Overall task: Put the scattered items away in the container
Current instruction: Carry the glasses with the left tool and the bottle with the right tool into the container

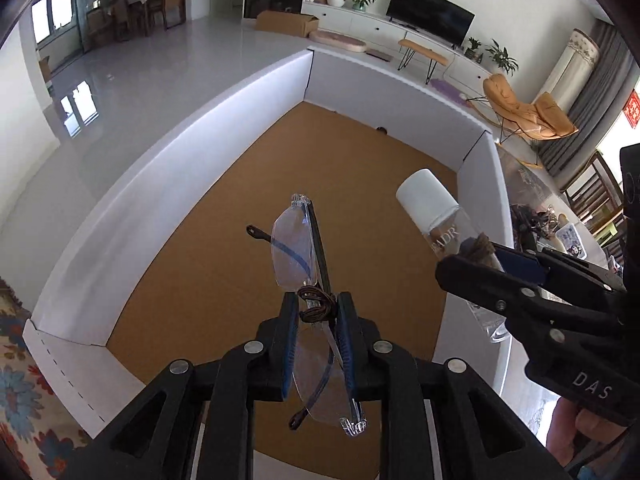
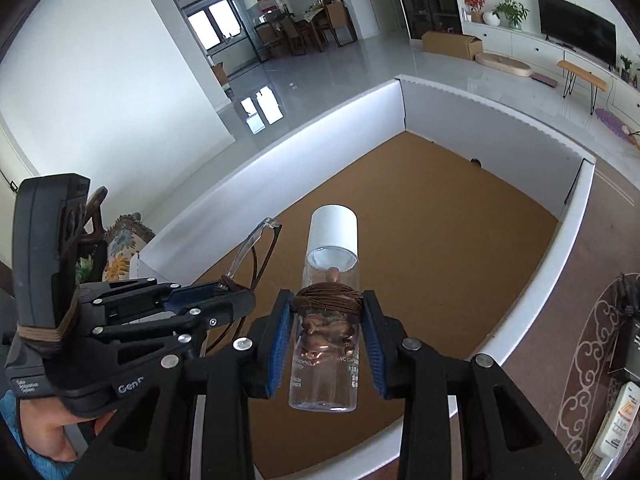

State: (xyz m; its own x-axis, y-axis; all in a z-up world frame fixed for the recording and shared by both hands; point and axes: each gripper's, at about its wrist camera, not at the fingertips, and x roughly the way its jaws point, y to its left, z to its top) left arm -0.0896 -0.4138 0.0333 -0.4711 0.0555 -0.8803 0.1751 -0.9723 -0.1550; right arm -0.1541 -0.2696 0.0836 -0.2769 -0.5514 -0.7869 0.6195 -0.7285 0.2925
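My left gripper [image 1: 318, 312] is shut on a pair of clear rimless glasses [image 1: 294, 248] with dark arms, gripped at the bridge and held above the container. My right gripper [image 2: 326, 312] is shut on a clear bottle [image 2: 326, 344] with a white cap and brown cord round its neck. The bottle also shows in the left wrist view [image 1: 436, 208], held by the right gripper [image 1: 480, 268]. The left gripper [image 2: 224, 296] with the glasses [image 2: 256, 240] shows at left in the right wrist view. The container is a white-walled box [image 1: 168, 184] with a brown floor, below both grippers; it also shows in the right wrist view [image 2: 568, 236].
The box floor [image 1: 320, 184] holds only a small dark speck by the far wall. Clutter lies on the table right of the box [image 1: 560, 232]. A patterned mat [image 2: 592, 344] and packets lie at the right. A floral cloth [image 1: 24, 360] lies at the left.
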